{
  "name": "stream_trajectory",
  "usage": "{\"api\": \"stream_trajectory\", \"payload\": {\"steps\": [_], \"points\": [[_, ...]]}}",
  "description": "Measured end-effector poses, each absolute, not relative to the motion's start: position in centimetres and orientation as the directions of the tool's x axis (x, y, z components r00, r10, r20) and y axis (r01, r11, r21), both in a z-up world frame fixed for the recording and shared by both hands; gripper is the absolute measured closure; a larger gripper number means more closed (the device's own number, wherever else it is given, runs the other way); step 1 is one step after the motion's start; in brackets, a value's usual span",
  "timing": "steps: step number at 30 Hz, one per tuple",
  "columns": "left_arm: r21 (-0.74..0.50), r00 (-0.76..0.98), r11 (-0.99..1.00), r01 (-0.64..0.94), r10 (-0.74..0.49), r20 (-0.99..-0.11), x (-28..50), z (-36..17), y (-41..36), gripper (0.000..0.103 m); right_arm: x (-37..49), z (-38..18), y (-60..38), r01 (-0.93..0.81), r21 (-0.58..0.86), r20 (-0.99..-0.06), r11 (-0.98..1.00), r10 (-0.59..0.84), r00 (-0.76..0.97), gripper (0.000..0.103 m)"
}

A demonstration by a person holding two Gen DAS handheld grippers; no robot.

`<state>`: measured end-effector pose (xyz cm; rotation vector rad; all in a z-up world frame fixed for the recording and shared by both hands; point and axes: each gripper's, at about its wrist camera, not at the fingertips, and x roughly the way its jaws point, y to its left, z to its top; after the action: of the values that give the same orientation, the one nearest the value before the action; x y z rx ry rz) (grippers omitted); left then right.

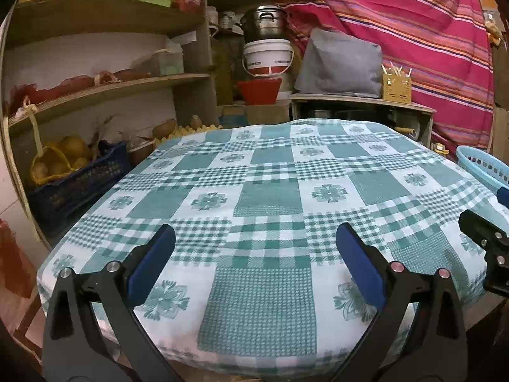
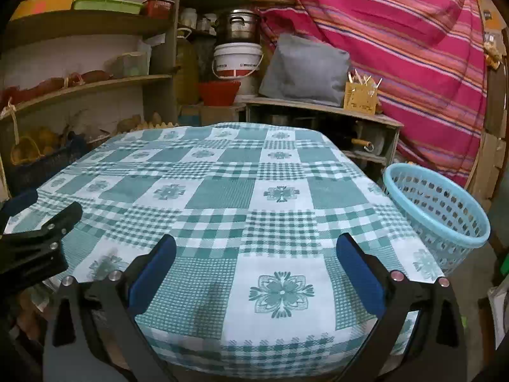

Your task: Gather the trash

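Observation:
A table under a green-and-white checked cloth [image 1: 270,197] fills both views; it also shows in the right wrist view [image 2: 222,191]. No trash shows on it. My left gripper [image 1: 254,238] is open and empty over the near edge. My right gripper [image 2: 254,248] is open and empty over the near edge, to the right of the left one. A light blue perforated basket [image 2: 439,210] stands off the table's right edge; its rim shows in the left wrist view [image 1: 477,162]. The right gripper's side shows at the left wrist view's right edge [image 1: 486,245].
Wooden shelves [image 1: 105,86] with boxes and a dark crate of potatoes [image 1: 76,181] stand at the left. A white bucket [image 1: 268,57], a metal pot [image 1: 264,24], a grey cushion [image 1: 340,63] and a striped pink cloth [image 1: 413,25] are behind the table.

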<state>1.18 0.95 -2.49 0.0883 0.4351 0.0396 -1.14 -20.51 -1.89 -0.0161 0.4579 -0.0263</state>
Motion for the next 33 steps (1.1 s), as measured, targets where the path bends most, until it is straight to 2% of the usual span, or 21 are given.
{"api": "stream_trajectory", "payload": {"steps": [9,21,33], "points": [[0.086,0.911,0.996,-0.009,0.044,-0.411,1.56,-2.42,0.34,0.005,-0.49,-2.00,-21.50,0.051,0.014,-0.448,0.999,-0.039,0.893,0.005],[0.048,0.906,0.999,0.008,0.013,-0.424,1.93,-2.36,0.39,0.005,-1.18,-1.30,-21.00,0.064,-0.040,-0.395,0.997,-0.075,0.915,0.005],[0.055,0.908,0.998,0.038,-0.011,-0.420,1.98,-2.44,0.23,0.005,-1.24,-1.51,-21.42,0.077,-0.048,-0.403,0.996,-0.089,0.911,0.005]]}}
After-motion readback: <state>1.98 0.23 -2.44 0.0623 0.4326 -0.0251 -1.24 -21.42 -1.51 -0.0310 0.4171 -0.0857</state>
